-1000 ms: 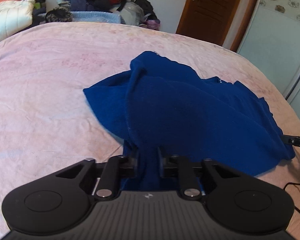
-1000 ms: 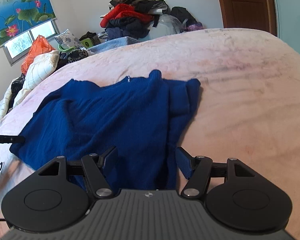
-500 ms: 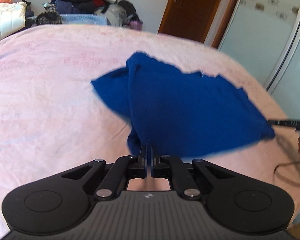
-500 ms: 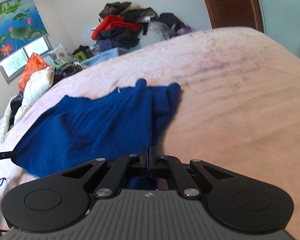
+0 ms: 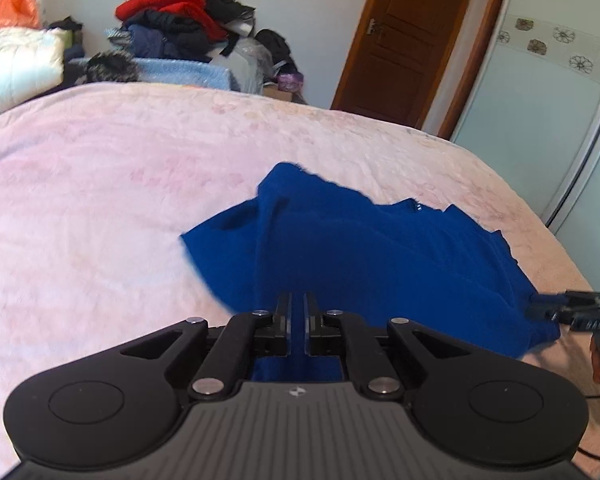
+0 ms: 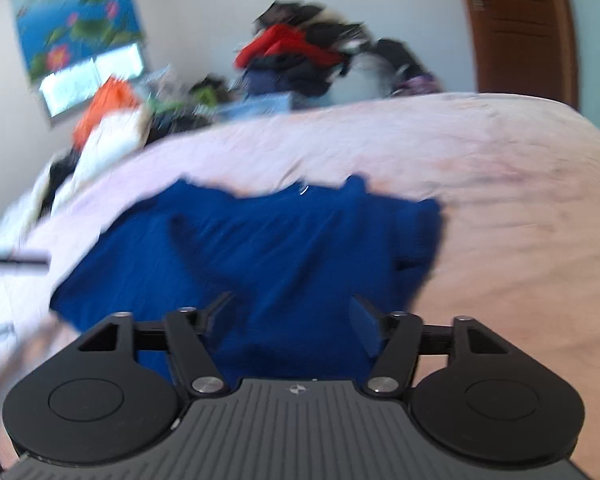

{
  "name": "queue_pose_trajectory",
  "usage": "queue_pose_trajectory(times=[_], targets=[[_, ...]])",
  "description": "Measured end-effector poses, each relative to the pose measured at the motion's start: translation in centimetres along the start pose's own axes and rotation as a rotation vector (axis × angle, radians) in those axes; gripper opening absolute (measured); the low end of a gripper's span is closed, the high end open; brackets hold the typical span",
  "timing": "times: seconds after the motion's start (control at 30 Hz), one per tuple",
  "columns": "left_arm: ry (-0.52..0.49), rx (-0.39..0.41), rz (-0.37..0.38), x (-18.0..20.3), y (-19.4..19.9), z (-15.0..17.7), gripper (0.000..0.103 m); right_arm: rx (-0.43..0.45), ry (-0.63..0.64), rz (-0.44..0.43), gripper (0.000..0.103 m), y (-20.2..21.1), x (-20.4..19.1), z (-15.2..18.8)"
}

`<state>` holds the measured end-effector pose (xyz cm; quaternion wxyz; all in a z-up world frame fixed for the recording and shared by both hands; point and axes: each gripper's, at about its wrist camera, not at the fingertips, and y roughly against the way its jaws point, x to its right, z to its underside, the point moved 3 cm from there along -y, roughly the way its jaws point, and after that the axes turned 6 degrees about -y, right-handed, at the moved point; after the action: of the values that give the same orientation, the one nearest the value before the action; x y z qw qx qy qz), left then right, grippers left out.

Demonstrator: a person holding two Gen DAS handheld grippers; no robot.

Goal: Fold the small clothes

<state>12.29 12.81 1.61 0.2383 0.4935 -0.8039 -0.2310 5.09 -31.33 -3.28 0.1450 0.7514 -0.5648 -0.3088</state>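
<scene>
A dark blue knit garment (image 5: pixel 380 256) lies rumpled on the pink bedspread (image 5: pixel 100 200). My left gripper (image 5: pixel 297 304) is nearly shut, with a narrow gap, pinching the garment's near edge. In the right wrist view, which is blurred, the garment (image 6: pixel 268 248) spreads ahead, and my right gripper (image 6: pixel 290 304) is open with its fingers wide apart over the near hem. The right gripper's tip (image 5: pixel 572 308) shows at the garment's right edge in the left wrist view.
A pile of clothes (image 5: pixel 180 24) and a white quilt (image 5: pixel 16 64) sit beyond the bed. A brown door (image 5: pixel 404 40) and a sliding wardrobe (image 5: pixel 548 92) stand to the right. A black cable (image 5: pixel 596 456) lies near the bed's right edge.
My right gripper was shut on the hem half a second ago and has opened wide. My left gripper stays closed on the near edge, with the garment resettled on the bed.
</scene>
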Motion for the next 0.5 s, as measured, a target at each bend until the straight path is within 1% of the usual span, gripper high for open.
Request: queue_pose_trajectory(times=[0.07,0.1,0.13,0.17,0.2,0.23,0.33,0.43,0.47,0.5], targets=[[-0.018,-0.008,0.003,1.0,-1.5,-0.6,0.006,-0.064,0.018,0.035,0.070,-1.3,-0.1,0.7],[-0.030,-0.022,0.017,1.5,-2.3,-0.7,0.007,-0.090,0.012,0.052,0.070,-1.6,-0.1,1.0],[-0.046,-0.055,0.034,1.9,-3.3,-0.7,0.007,-0.091,0.005,0.059,0.070,-1.5,-0.1,1.1],[-0.057,-0.112,0.039,2.4,-4.5,-0.6,0.007,-0.082,-0.009,0.055,0.070,-1.2,-0.2,1.0],[-0.064,-0.146,0.045,2.7,-5.4,-0.7,0.007,-0.071,-0.024,0.053,0.071,-0.8,-0.4,0.6],[-0.073,-0.155,0.052,3.1,-6.0,-1.0,0.007,-0.051,-0.031,0.052,0.071,-0.5,-0.6,0.2],[-0.096,-0.117,0.020,4.0,-7.7,-3.7,0.007,0.003,-0.014,0.021,0.074,-0.9,-1.7,-1.6],[-0.045,-0.067,-0.056,3.5,-10.4,-7.0,0.008,0.003,0.002,-0.004,0.074,-3.9,-2.3,-3.9],[-0.038,-0.066,-0.070,3.2,-11.8,-7.9,0.009,0.003,0.010,0.003,0.074,-5.3,-2.4,-4.8],[-0.027,-0.086,-0.095,2.7,-13.2,-8.3,0.016,-0.002,0.005,0.017,0.075,-6.9,-2.4,-5.7]])
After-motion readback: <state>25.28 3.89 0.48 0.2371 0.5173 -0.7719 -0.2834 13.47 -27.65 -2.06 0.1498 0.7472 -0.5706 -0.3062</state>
